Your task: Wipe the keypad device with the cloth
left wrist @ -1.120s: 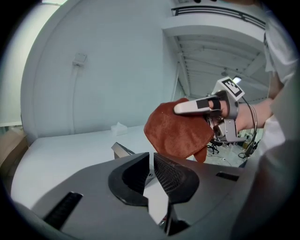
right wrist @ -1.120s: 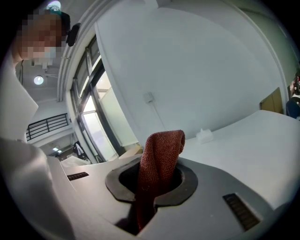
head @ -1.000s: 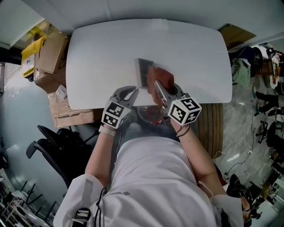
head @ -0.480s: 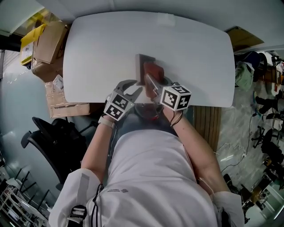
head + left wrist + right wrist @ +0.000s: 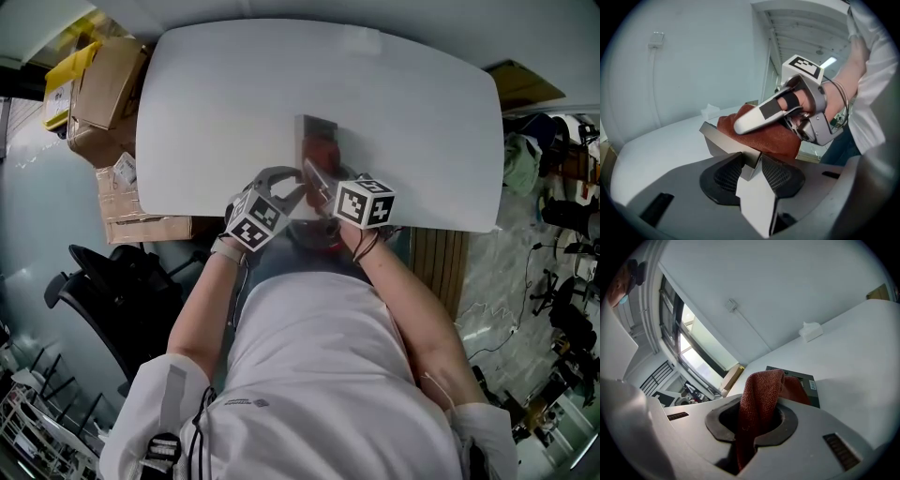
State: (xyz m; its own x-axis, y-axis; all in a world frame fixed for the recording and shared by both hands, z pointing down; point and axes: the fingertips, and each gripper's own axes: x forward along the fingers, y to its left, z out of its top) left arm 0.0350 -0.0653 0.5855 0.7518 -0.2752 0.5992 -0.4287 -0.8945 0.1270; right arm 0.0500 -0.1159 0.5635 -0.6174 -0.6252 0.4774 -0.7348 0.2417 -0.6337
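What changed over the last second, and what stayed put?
The left gripper has just been opening its fingers, which now straddle the near corner of the keypad device, unclamped. Both grippers came down toward the table. Unchanged: the right gripper stays shut on the cloth, which lies over the device.

A white, round-cornered table (image 5: 234,94) fills the far middle. Left of it stand stacked cardboard boxes (image 5: 105,94) and a yellow container (image 5: 61,98), with a black office chair (image 5: 122,291) nearer. At right, a slatted wooden panel (image 5: 442,267) lies on the glossy grey floor (image 5: 511,272). Daylight enters through a tall window (image 5: 691,355) beside a plain white wall (image 5: 787,287).
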